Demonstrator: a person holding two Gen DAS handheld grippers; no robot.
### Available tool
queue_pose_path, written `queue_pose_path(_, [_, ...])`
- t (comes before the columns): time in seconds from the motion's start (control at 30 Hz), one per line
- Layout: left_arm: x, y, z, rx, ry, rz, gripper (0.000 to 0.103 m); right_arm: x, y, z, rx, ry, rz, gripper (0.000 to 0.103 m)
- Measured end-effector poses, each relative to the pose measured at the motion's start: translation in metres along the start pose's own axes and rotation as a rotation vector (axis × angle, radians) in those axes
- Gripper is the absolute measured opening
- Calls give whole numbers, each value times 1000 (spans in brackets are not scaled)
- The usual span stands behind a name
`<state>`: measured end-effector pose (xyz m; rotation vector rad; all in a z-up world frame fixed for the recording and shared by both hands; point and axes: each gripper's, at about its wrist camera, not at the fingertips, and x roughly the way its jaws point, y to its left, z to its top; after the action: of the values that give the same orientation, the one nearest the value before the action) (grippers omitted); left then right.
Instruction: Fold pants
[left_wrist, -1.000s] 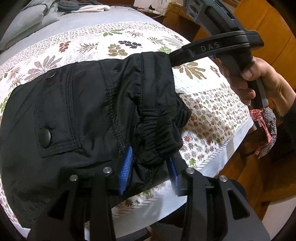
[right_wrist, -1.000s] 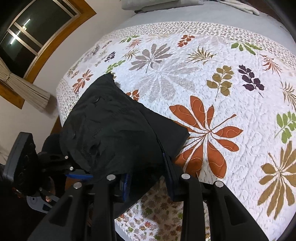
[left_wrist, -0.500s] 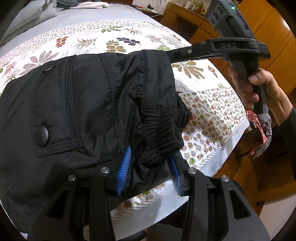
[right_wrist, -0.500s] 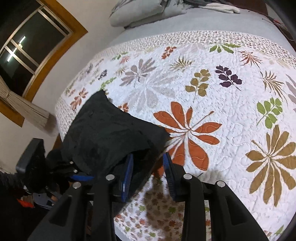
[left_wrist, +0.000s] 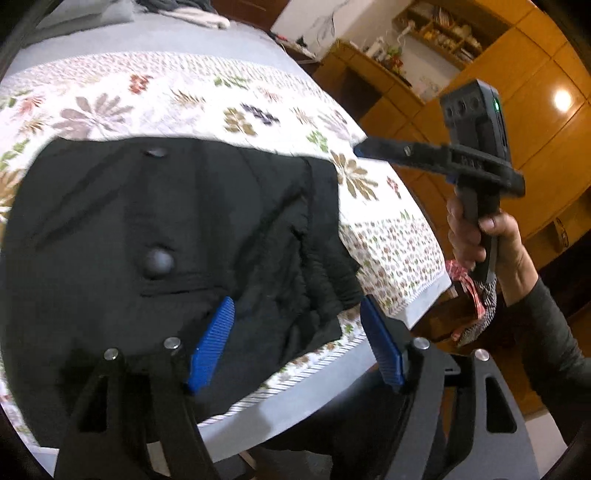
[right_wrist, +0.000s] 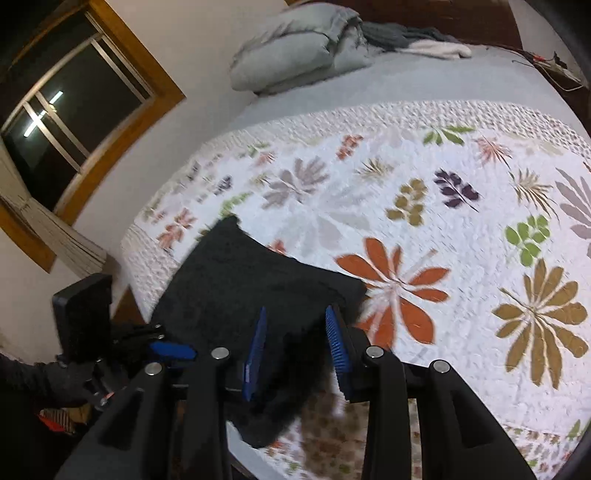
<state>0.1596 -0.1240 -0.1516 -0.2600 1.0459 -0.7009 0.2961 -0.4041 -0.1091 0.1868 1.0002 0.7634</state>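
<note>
The folded black fabric pants (left_wrist: 177, 236) lie on the white leaf-print quilted bedspread (right_wrist: 424, 206), along the near edge of the bed by its corner. The left gripper (left_wrist: 295, 339) hangs just above them, blue-padded jaws spread wide — gripping nothing. The right gripper (right_wrist: 299, 347) sits over the pants' corner, jaws parted, with the cloth lying loose between them.
</note>
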Motion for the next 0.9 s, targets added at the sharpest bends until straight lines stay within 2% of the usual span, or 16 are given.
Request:
queue_pose_path(0.2, [-29,18,1,-5,-62,70,76,35,13,-6,-17,37,48,35])
queue_pose_path(0.33, [-24,36,-1,-33,-45,113,76,66,-11,-16,39,94,40,33])
queue_pose_path(0.4, [-18,42,-2,-47,-30,110,76,82,-24,-23,70,122,45,32])
queue_pose_path(0.5, [-14,45,-4,-39,-26,119,76,91,-32,-28,94,123,63,32])
queue_pose_path(0.63, [-17,45,-6,-29,-31,114,76,85,-29,-27,108,108,43,34])
queue_pose_path(0.73, [-22,45,-7,-32,-42,107,76,65,-10,-29,94,54,28,36])
queue_pose_path(0.8, [-28,46,-9,-34,-56,101,77,52,5,-34,92,25,40,42])
queue_pose_path(0.9, [-37,47,-11,-30,-72,101,78,39,26,-49,94,3,57,42])
